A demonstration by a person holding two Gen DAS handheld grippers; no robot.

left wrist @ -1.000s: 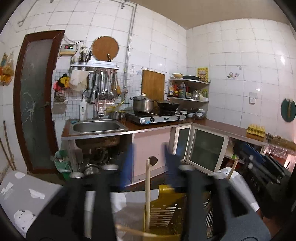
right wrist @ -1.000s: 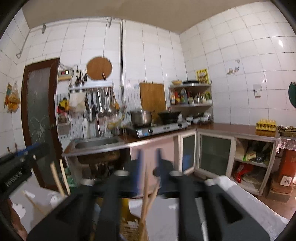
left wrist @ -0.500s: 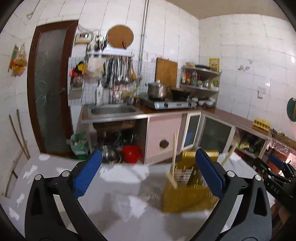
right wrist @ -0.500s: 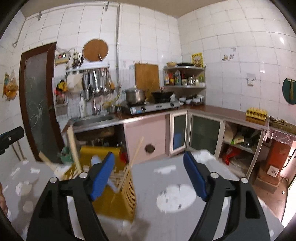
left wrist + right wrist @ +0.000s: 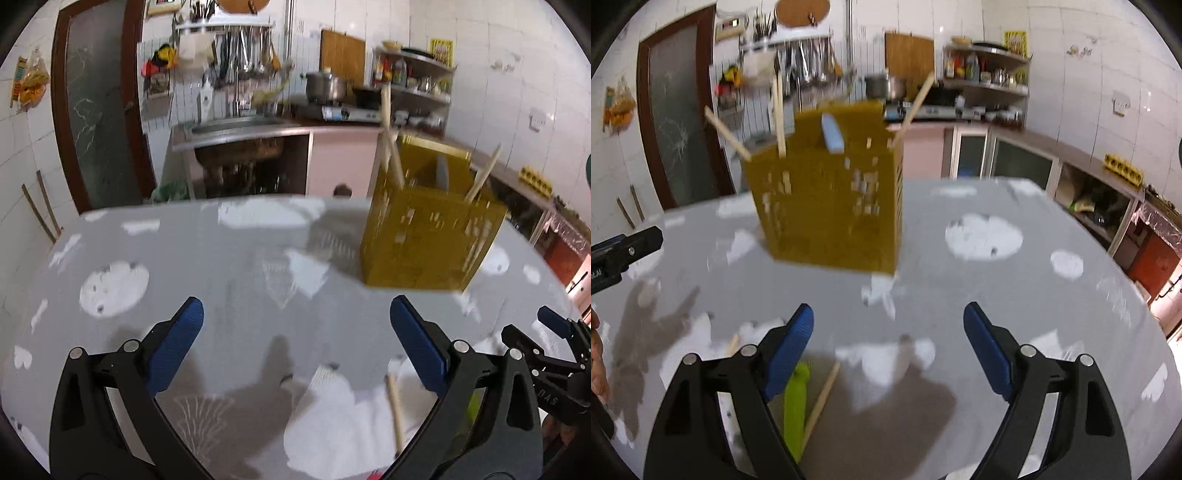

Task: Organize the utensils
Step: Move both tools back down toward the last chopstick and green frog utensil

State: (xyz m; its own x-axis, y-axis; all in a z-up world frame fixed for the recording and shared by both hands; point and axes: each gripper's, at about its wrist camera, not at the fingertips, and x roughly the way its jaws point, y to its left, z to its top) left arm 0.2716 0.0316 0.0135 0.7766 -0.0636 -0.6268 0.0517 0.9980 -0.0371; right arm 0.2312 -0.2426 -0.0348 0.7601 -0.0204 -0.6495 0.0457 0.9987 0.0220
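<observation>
Both grippers empty, fingers wide apart: left gripper (image 5: 295, 343), right gripper (image 5: 888, 341). Yellow basket (image 5: 827, 206) stands far-centre on the table w/ several wooden sticks already in. Prob. mid-task: next pick looks like the green utensil (image 5: 796, 402) & loose wooden stick (image 5: 822, 398), near-left under right gripper; needs a low approach. Grey-white patterned table (image 5: 1015, 295); tiled kitchen, sink (image 5: 236, 123) behind.

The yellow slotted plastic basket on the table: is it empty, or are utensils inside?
Not empty. The yellow slotted plastic basket holds wooden sticks and a pale blue handle.
</observation>
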